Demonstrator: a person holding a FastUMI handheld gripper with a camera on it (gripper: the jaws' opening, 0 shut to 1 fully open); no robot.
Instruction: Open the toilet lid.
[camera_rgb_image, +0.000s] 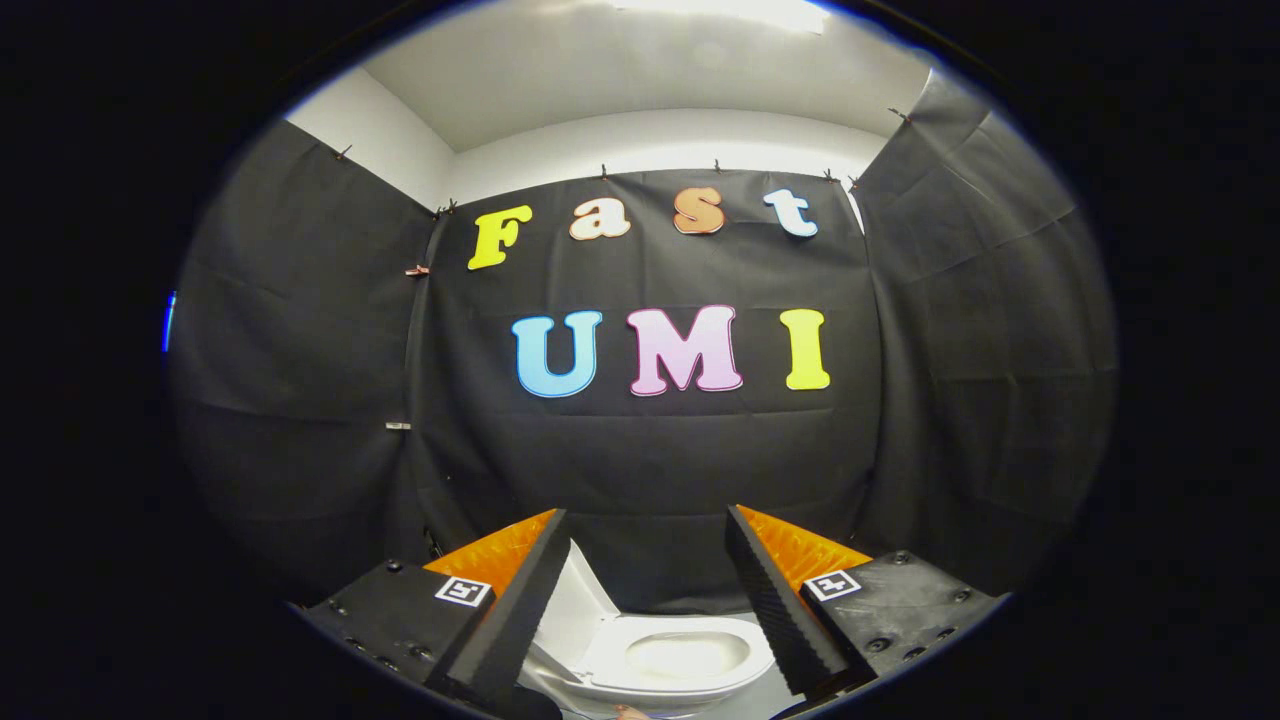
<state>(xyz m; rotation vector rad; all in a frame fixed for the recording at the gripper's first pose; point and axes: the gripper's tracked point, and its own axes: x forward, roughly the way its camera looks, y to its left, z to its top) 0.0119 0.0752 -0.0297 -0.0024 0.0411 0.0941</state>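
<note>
A white toilet (680, 662) sits low between and beyond my fingers, against the black cloth wall. Its lid (578, 612) stands raised, leaning back on the left side just past the left finger, and the oval bowl opening (688, 655) shows. My gripper (645, 530) is open, held above and in front of the toilet, with nothing between its fingers. The fingers touch neither lid nor seat.
Black cloth walls (300, 380) close in the booth on the left, back and right. A white ceiling and upper wall (650, 130) run above the cloth. A small pinkish bit, perhaps a fingertip (632, 712), peeks in below the toilet rim.
</note>
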